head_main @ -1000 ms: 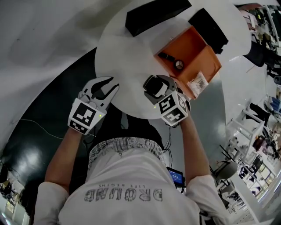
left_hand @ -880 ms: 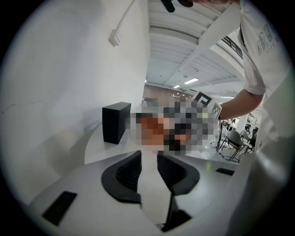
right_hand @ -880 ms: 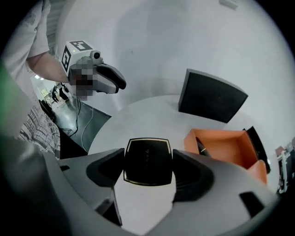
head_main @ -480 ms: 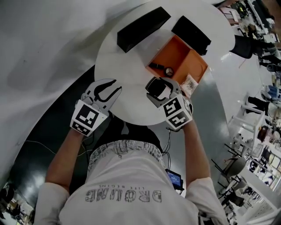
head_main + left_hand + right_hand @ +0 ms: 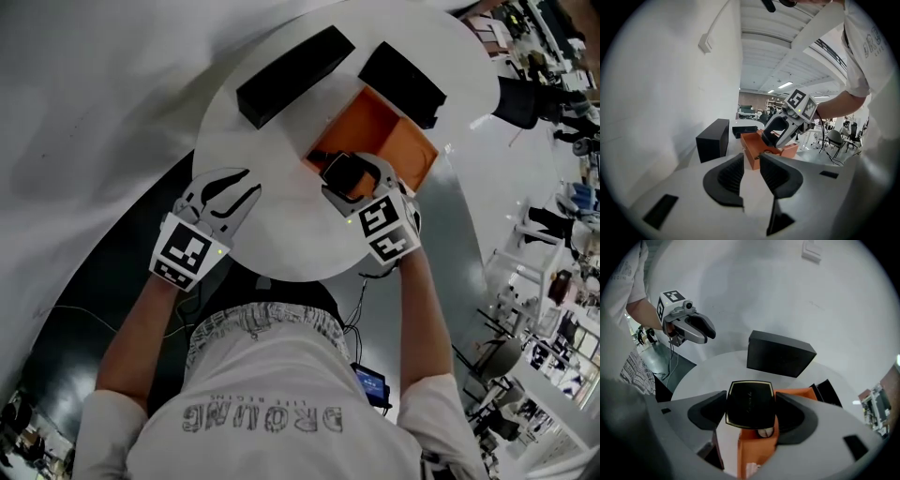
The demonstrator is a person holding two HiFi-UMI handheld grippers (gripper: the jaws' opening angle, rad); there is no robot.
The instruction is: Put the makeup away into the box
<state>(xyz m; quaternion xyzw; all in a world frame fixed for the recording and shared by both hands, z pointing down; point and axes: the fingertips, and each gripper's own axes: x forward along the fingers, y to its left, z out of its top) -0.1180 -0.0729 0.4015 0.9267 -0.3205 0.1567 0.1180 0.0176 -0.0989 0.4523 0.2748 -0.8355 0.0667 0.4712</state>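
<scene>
An orange box (image 5: 403,141) stands open on the round white table (image 5: 281,131). My right gripper (image 5: 345,174) is shut on a square black compact with a gold rim (image 5: 750,403), held above the box's near edge (image 5: 757,448). A small round item (image 5: 764,432) lies inside the box, just under the compact. Over the table's near left edge, my left gripper (image 5: 228,187) stands open with nothing between its fingers (image 5: 731,176). The left gripper view looks across at the box (image 5: 751,149) and the right gripper (image 5: 780,136) over it.
A long black box (image 5: 295,73) lies at the table's back left. Another black box (image 5: 401,82) sits behind the orange one. Dark floor lies below the table's near edge, and office furniture stands far off on the right.
My right gripper has carried the compact from the table's near edge forward to the orange box. The left gripper has shifted slightly and stays empty.
</scene>
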